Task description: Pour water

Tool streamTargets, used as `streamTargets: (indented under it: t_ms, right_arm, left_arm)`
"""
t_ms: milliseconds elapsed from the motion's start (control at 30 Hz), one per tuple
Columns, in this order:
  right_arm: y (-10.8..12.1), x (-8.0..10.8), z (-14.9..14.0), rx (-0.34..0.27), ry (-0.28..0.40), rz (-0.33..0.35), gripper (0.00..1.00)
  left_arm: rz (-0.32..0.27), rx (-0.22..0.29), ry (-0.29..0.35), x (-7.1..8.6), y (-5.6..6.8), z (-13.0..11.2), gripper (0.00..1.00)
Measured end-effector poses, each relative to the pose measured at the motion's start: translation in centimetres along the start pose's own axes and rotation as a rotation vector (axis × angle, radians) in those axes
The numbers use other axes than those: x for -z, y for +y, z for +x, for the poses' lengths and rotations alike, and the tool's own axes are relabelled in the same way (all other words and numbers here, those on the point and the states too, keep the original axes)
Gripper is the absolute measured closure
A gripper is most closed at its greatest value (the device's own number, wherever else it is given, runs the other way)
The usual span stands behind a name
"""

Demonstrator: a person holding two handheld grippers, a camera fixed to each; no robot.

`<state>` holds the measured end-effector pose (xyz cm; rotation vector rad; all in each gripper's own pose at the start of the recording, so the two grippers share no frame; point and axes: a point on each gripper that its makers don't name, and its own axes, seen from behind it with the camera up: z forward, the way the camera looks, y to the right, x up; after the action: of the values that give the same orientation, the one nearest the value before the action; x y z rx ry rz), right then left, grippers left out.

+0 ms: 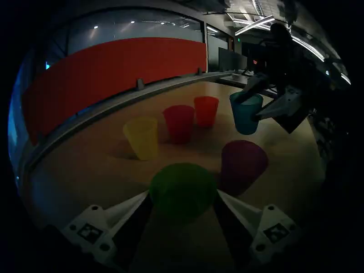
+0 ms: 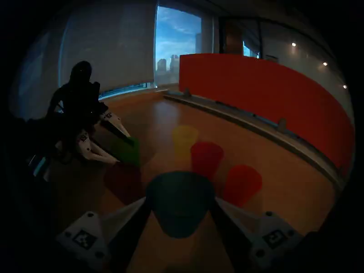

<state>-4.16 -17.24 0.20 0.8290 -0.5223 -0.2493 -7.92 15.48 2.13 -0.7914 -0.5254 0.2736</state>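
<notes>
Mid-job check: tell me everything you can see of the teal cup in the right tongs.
The teal cup is a plain, handleless tumbler that looks like translucent plastic, wide at the open rim and tapering to the base. The right tongs clamp it, one finger pressing each side wall. In the left gripper view it hangs roughly upright, seemingly off the table, beyond the purple cup and beside the orange cup. Whether it holds water cannot be made out.

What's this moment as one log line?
left gripper: shut on green cup | right gripper: shut on teal cup | table: yellow cup, red cup, orange cup, purple cup | teal cup upright
</notes>
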Motion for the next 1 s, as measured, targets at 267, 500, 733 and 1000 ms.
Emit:
streamTargets:
  t_ms: [267, 500, 733, 1000]
  right_arm:
    - [-0.5, -0.4, -0.6, 0.005, -0.011, 0.002, 0.07]
    - [-1.0, -0.6, -0.7, 0.003, -0.010, 0.008, 0.07]
    - [-1.8, -1.2, -1.6, -0.002, -0.020, 0.024, 0.06]
    - [-2.5, -2.2, -3.4, -0.008, -0.046, 0.034, 0.05]
  left_arm:
    - [-0.004, 0.005, -0.004, 0.2, 0.0, -0.3, 0.10]
    - [0.006, -0.016, -0.018, 0.5, -0.2, -0.6, 0.08]
    - [0.014, -0.023, -0.037, 1.6, -0.2, -1.3, 0.05]
    - [0.046, -0.012, -0.024, 3.6, -0.5, -1.6, 0.02]
